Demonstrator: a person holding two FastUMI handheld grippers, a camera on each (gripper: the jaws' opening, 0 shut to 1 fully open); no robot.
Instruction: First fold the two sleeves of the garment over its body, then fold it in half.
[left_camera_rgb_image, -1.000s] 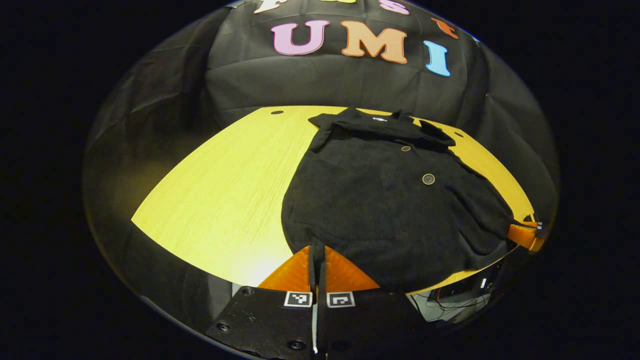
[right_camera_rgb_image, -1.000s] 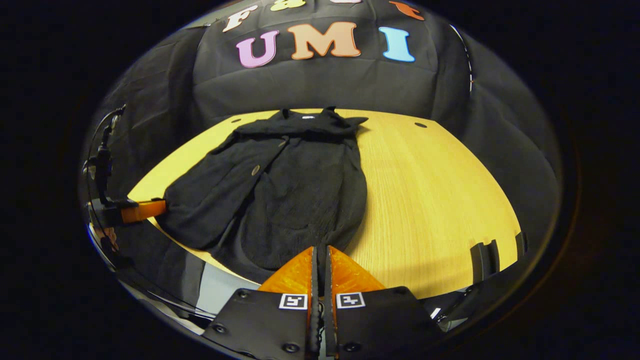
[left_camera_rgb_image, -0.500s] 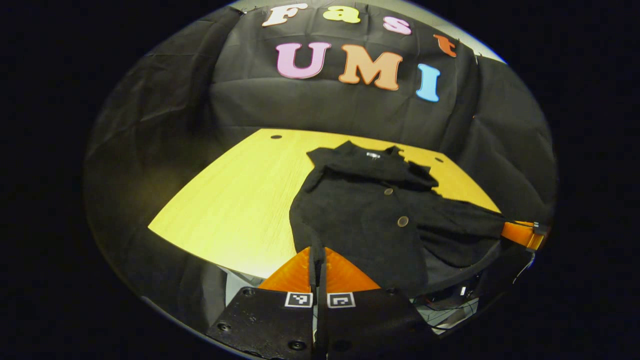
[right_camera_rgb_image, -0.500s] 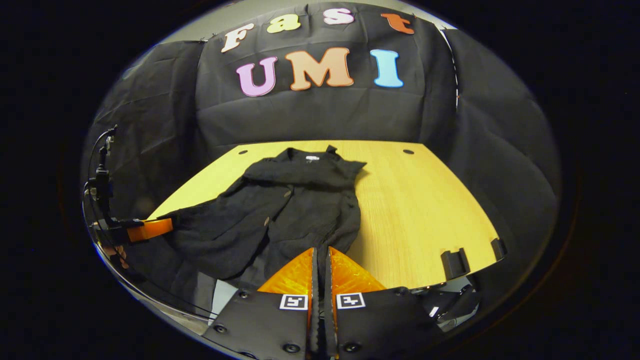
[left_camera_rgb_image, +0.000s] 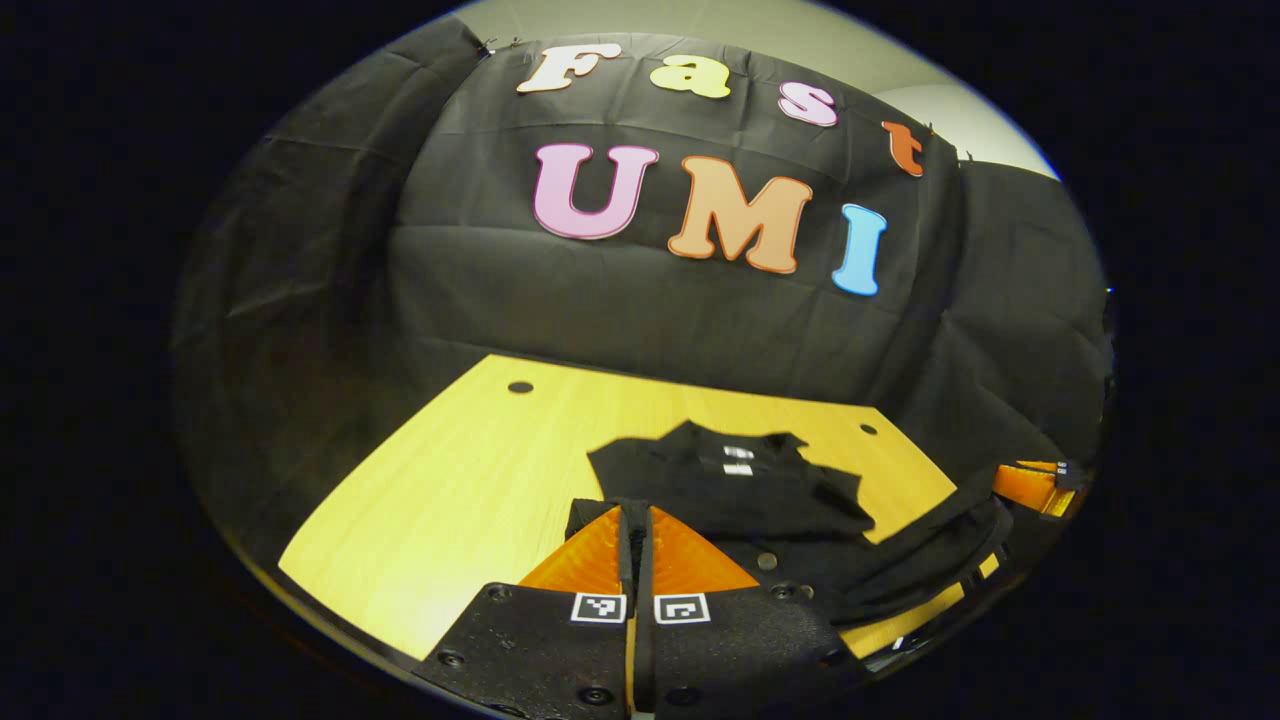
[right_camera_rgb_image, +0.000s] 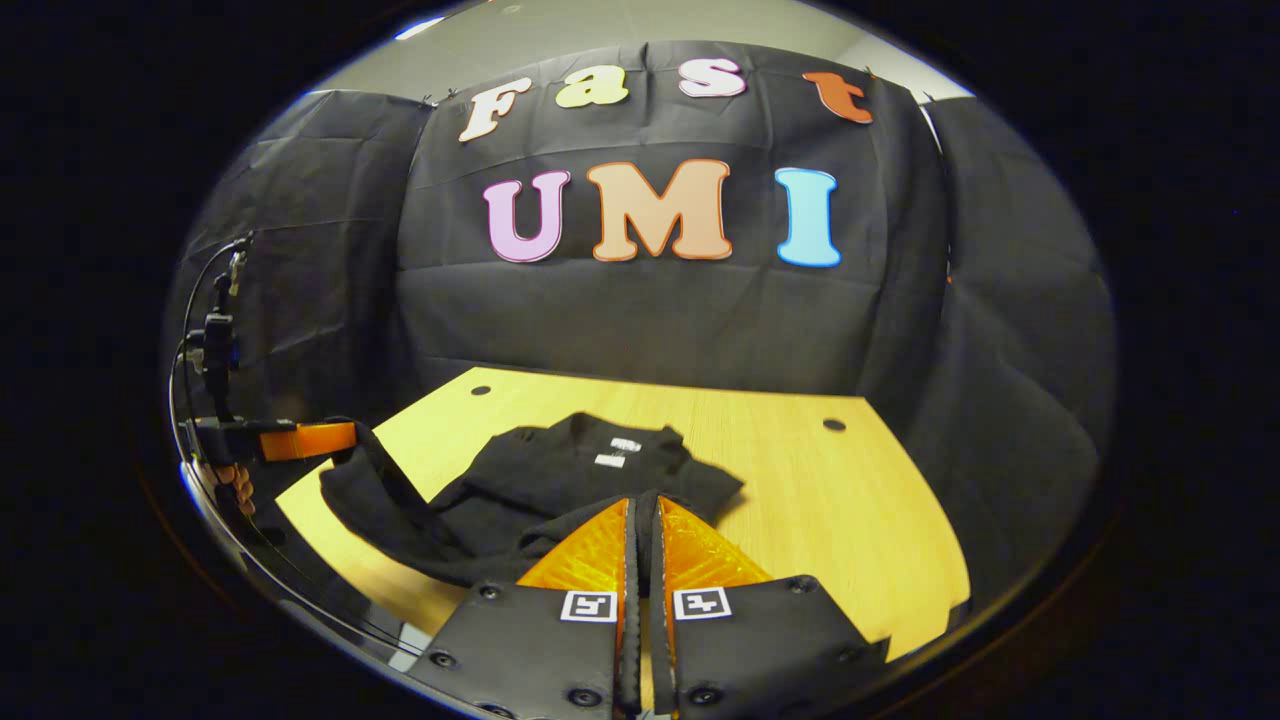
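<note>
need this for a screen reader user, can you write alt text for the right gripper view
The right gripper, fingers closed on the hem of a black garment, lifts it over a yellow wooden table. At far left, the left gripper holds the other lower corner raised, while the collar end lies flat on the table.

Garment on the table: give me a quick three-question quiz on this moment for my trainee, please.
1. True or false: the garment lies partly on a yellow wooden table.
2. The left gripper and the right gripper are: A) both open above the table; B) both shut on the garment's edge; C) one open, one shut.
3. Fill in: the white labels sit at the garment's ____.

Key: 1 true; 2 B; 3 collar.
</note>
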